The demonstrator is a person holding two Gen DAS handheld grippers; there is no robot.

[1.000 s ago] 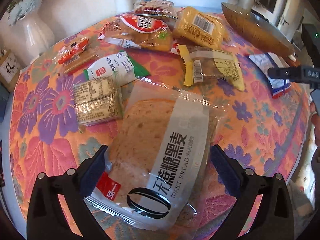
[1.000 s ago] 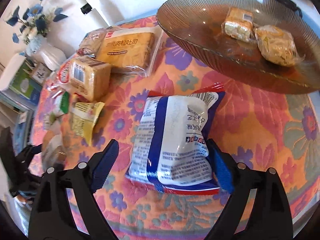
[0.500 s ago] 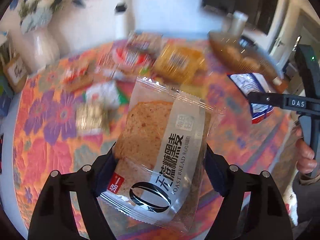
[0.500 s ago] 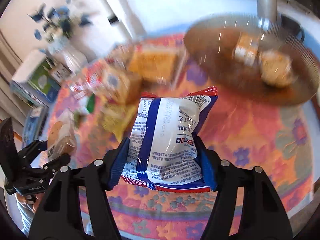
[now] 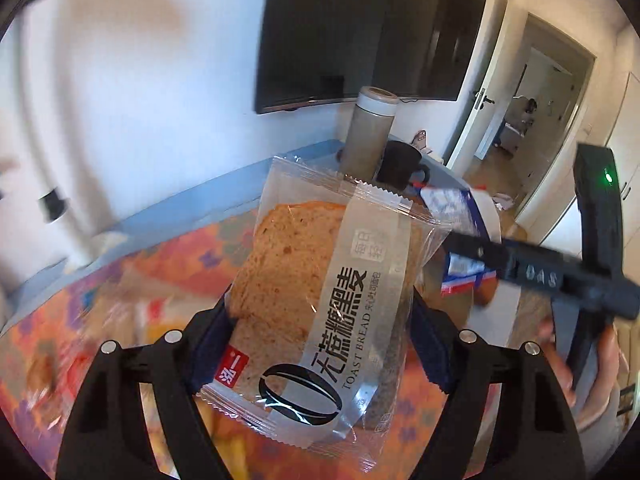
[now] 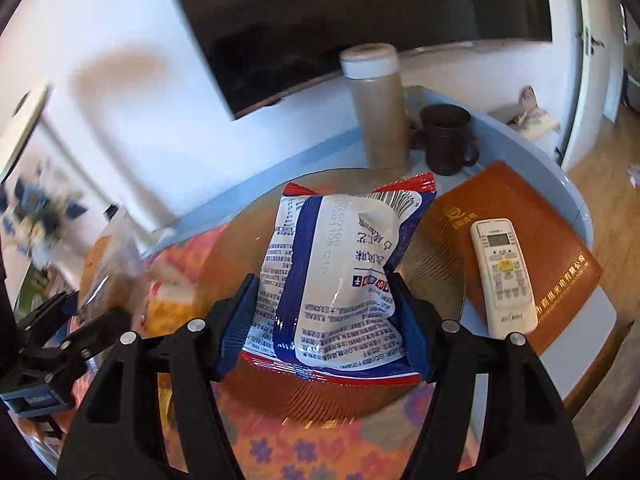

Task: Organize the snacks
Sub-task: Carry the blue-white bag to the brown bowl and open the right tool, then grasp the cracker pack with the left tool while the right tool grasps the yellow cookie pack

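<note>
Above the counter (image 6: 312, 448), with its orange floral cloth, both grippers are raised and each is clamped on a snack. From the left wrist view, the left gripper (image 5: 320, 344) pinches a clear pack of toast bread (image 5: 320, 292) by its lower sides; the pack stands tilted up, clear of the cloth. To its right, the right gripper (image 5: 472, 248) appears from the side, held by a hand (image 5: 600, 372), with a blue and white snack bag (image 5: 452, 208) in its grip. From the right wrist view, that bag (image 6: 340, 280) is squeezed between the blue pads (image 6: 236, 320) and hangs over a brown ribbed glass plate (image 6: 436, 264) near the counter's far edge. Behind the plate stand a tall bottle (image 6: 378, 108) and a dark mug (image 6: 446, 138). Near the right edge lies an orange book (image 6: 560, 240) with a white remote (image 6: 504, 272) on top. Other snacks toward the left are too blurred to tell apart.
</note>
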